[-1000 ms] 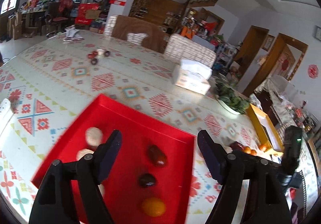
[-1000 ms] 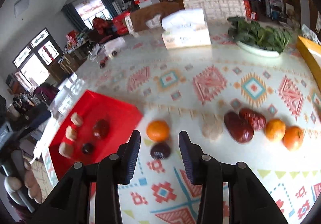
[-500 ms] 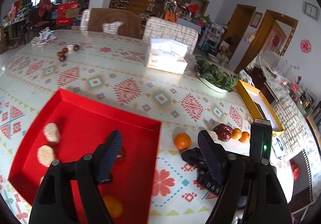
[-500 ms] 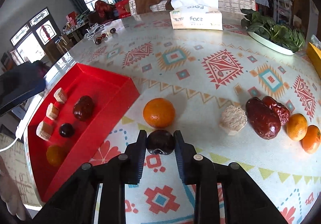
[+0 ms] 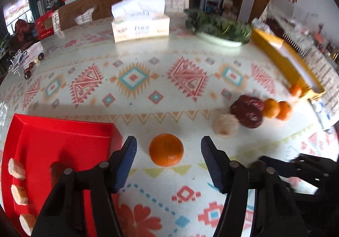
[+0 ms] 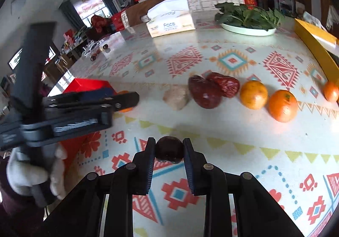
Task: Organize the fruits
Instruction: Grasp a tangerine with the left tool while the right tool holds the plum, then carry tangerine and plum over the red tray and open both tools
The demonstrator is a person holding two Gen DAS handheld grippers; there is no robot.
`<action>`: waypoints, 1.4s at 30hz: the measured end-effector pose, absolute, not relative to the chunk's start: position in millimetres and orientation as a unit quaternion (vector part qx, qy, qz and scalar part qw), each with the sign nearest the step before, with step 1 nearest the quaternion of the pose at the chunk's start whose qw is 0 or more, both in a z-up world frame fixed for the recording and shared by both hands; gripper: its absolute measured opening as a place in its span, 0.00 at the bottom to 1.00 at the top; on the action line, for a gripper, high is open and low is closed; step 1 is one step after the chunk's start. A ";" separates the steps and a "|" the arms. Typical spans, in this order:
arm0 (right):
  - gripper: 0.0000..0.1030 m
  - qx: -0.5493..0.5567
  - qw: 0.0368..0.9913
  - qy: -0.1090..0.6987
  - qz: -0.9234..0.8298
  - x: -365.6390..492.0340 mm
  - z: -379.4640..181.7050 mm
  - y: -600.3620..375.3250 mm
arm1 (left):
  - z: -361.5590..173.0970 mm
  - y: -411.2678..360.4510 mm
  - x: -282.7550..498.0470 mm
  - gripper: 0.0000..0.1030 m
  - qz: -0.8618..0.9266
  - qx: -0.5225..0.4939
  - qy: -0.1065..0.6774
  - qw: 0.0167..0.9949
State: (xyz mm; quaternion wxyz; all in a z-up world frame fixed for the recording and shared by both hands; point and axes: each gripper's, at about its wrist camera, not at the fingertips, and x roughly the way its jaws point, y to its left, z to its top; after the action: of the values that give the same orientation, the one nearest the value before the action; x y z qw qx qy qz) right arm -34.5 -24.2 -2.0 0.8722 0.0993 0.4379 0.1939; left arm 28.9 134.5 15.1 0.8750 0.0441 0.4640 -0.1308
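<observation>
Tablecloth's orange [image 6: 125, 101] behind left gripper [image 6: 127, 97]

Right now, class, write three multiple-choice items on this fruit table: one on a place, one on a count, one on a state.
1. What lies between the left tool's fingers?
A. an orange
B. a tissue box
C. a plate of greens

2. How many pale cakes show in the red tray?
A. one
B. three
C. six

3. What is the right tool doing?
A. standing wide open
B. gripping a dark round fruit
C. gripping an orange

Answers: A, the orange sits on the tablecloth between the closing fingers, untouched; B, three pale cakes line the tray's left side; B, both pads press the dark round fruit.
</observation>
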 end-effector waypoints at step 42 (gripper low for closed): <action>0.28 0.143 0.797 0.466 0.356 -3.5 42.8 138.6 | 24.6 340.0 -56.2 0.34 0.023 -0.178 0.409 0.895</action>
State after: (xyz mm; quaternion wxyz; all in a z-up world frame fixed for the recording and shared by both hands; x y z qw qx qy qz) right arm -3.5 138.6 42.8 0.7970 0.1430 0.4665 0.3561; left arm -56.2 340.0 24.6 0.8948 -0.1784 0.4087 0.0226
